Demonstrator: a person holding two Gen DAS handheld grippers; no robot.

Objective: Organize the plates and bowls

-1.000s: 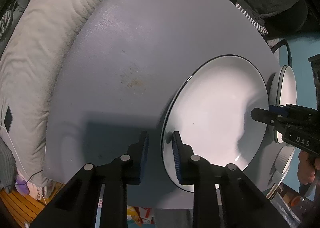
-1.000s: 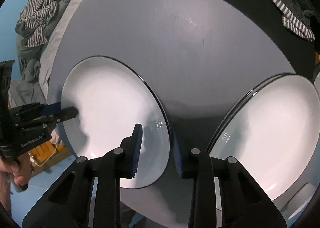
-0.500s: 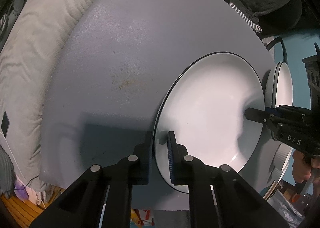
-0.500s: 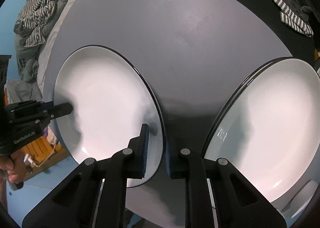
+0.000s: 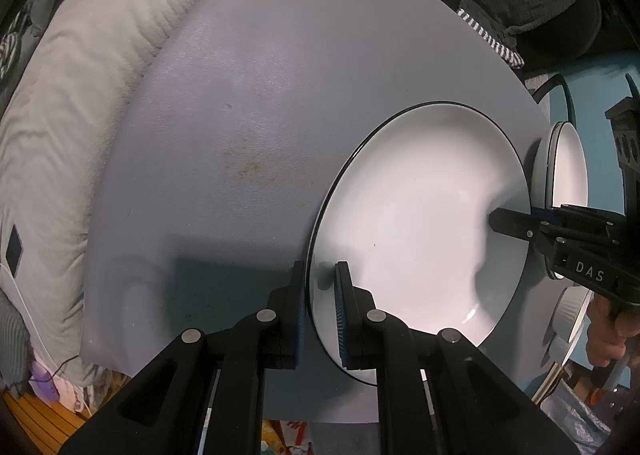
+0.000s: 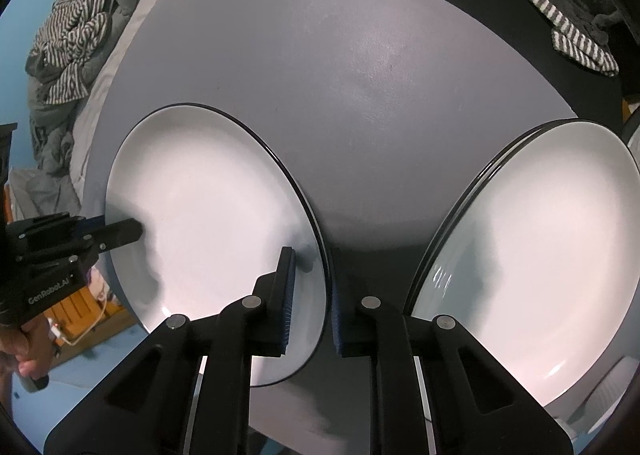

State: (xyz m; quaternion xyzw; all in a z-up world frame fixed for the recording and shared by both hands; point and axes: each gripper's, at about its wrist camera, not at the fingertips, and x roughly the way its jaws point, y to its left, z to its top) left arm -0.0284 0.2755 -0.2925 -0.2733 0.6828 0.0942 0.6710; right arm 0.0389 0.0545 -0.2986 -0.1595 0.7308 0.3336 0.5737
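Here, left tongs point(image 5: 320, 307) and right tongs point(image 6: 310, 295) clamp opposite rims of a glossy white, dark-edged plate point(image 5: 416, 223).

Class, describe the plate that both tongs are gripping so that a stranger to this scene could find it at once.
Start at the grey table. Two sets of white plates with dark rims lie on it; take the single plate, not the stack beside it. Only this one has left tongs and right tongs clamped on opposite edges.
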